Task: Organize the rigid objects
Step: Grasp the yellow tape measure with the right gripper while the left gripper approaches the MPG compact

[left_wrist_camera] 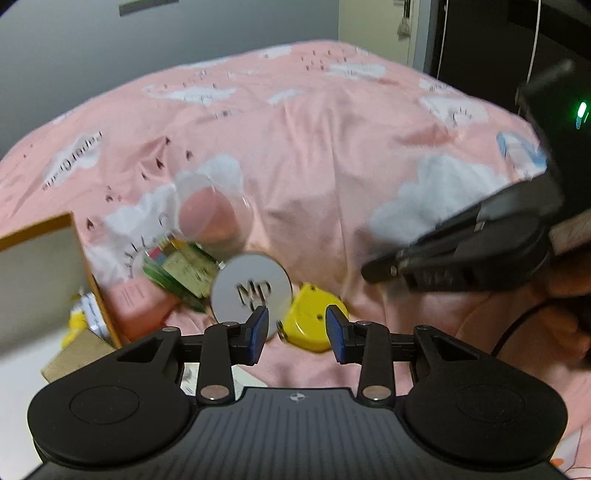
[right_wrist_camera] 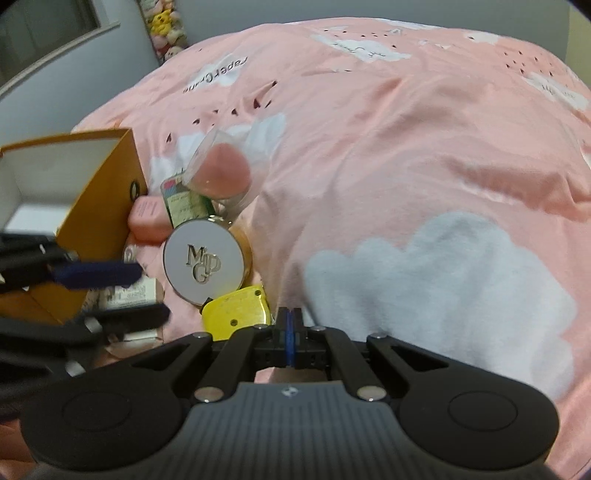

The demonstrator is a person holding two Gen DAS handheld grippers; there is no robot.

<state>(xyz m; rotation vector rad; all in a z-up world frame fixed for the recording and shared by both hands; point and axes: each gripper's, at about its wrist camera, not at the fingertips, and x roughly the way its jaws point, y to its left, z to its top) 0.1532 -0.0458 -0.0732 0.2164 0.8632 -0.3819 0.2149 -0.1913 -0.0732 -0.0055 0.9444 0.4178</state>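
Observation:
A heap of small items lies on the pink bedspread (left_wrist_camera: 332,140): a yellow tape-measure-like case (left_wrist_camera: 314,325), a round white compact (left_wrist_camera: 251,291) with a gold logo, a green card pack (left_wrist_camera: 181,269), a pink box (left_wrist_camera: 136,302) and a clear tub holding a pink sponge (left_wrist_camera: 210,218). My left gripper (left_wrist_camera: 298,332) is open just above the yellow case (right_wrist_camera: 236,308), its blue pads apart and gripping nothing. My right gripper (right_wrist_camera: 290,332) is shut and empty, right of the yellow case. In the left wrist view the right gripper (left_wrist_camera: 373,271) comes in from the right.
An open orange box (right_wrist_camera: 103,192) with a white inside stands left of the heap, with some packets in it. In the right wrist view the left gripper (right_wrist_camera: 144,295) is blurred in front of that box. Bare bedspread (right_wrist_camera: 406,166) stretches right and back. Plush toys (right_wrist_camera: 166,26) sit far behind.

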